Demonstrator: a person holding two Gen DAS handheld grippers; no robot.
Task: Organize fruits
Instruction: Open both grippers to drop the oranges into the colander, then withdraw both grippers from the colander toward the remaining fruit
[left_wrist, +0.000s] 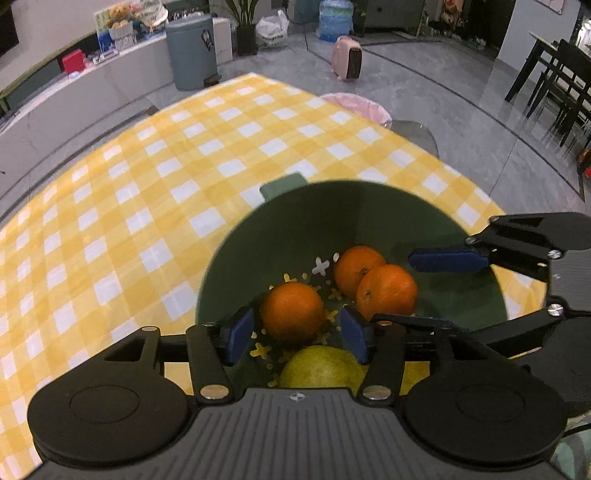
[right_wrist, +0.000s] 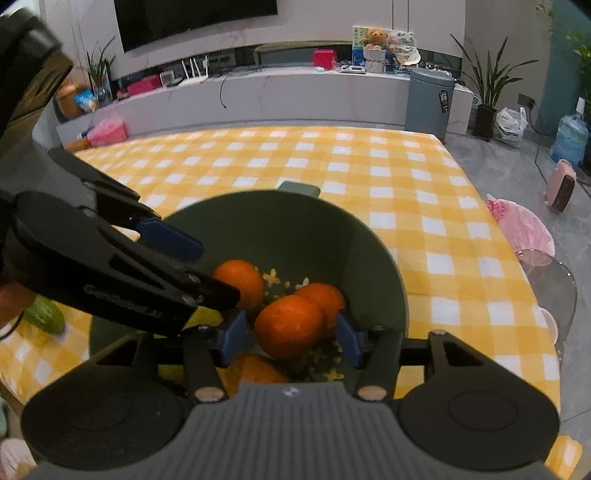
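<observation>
Both tools hang over the green bowl (left_wrist: 354, 206) that stands on the table (left_wrist: 147, 221) with the yellow checked cloth. The left tool (left_wrist: 297, 334) is released: an orange (left_wrist: 291, 312) lies between its blue pads (left_wrist: 240, 334), but there is a gap on each side. The right tool (right_wrist: 291, 338) is released too, with another orange (right_wrist: 288, 326) between its pads and not pressed. Three oranges and a yellow-green fruit (left_wrist: 317, 367) lie in the bowl. The step seems to be dropping fruit into the bowl. Next, I think, each tool must lift straight up, clear of the rim. A green fruit (right_wrist: 46, 315) waits on the cloth beside the bowl.
</observation>
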